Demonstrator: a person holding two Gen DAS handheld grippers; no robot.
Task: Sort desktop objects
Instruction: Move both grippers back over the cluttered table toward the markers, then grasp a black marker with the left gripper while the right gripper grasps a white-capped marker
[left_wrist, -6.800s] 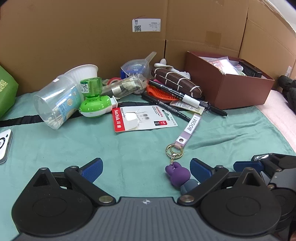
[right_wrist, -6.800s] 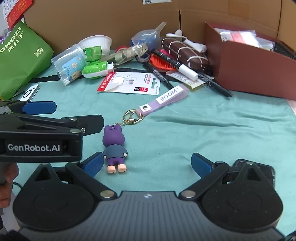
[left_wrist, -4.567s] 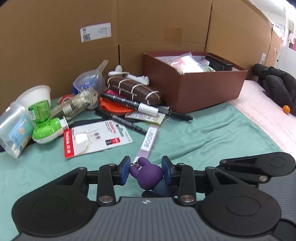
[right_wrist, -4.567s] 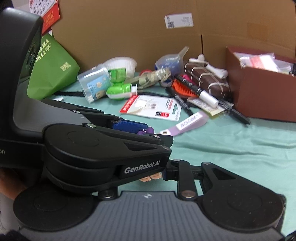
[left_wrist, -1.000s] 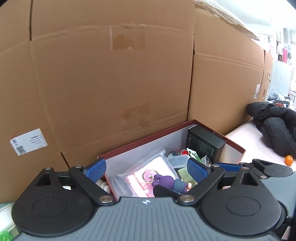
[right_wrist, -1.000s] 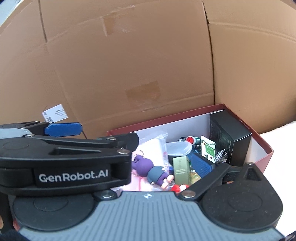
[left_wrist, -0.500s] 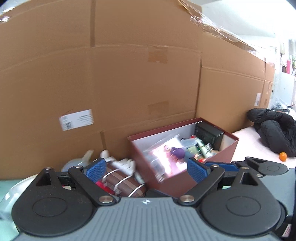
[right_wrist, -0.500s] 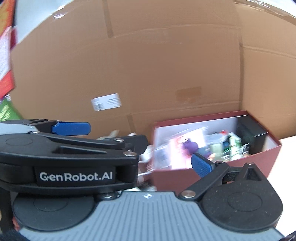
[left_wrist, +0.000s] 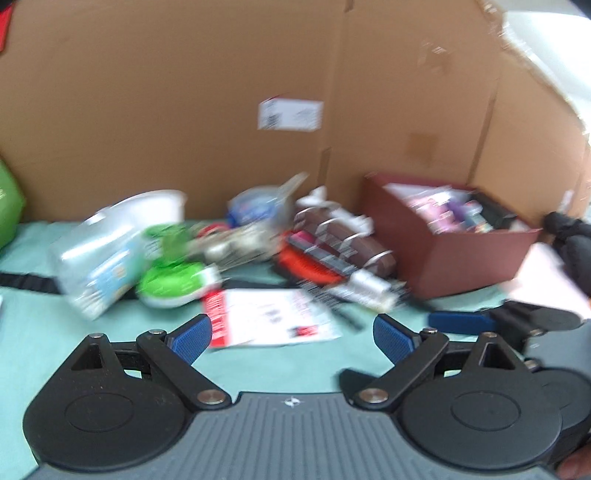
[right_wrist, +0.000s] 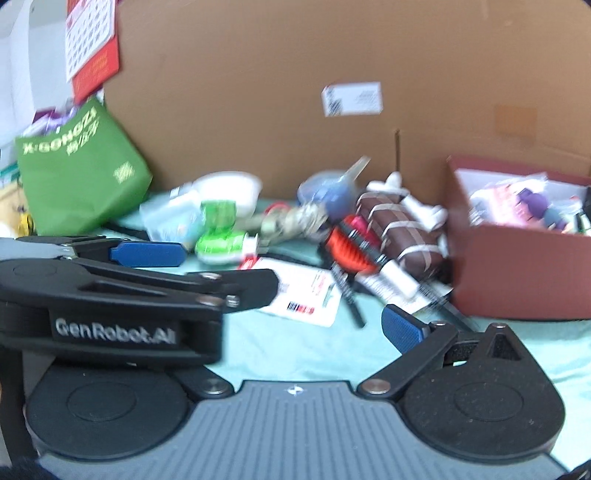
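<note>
Keychain (right_wrist: 532, 203) (blurred, likely) in box (right_wrist: 517, 273); left gripper (left_wrist: 291, 334), right gripper (right_wrist: 280, 325) spread wide, empty.

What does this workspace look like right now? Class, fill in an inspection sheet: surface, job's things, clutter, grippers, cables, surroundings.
Surface: teal cloth, partly bare.
Job's things: red-brown box at right, full; purple keychain figure inside it; white card, green device, brown pouch, orange comb on the cloth.
Clutter: green bag, white bowl.
Grippers: left gripper open, holding nothing; right gripper open, holding nothing.
Cables: black strap on the cloth.
Surroundings: cardboard wall, wall calendar.
</note>
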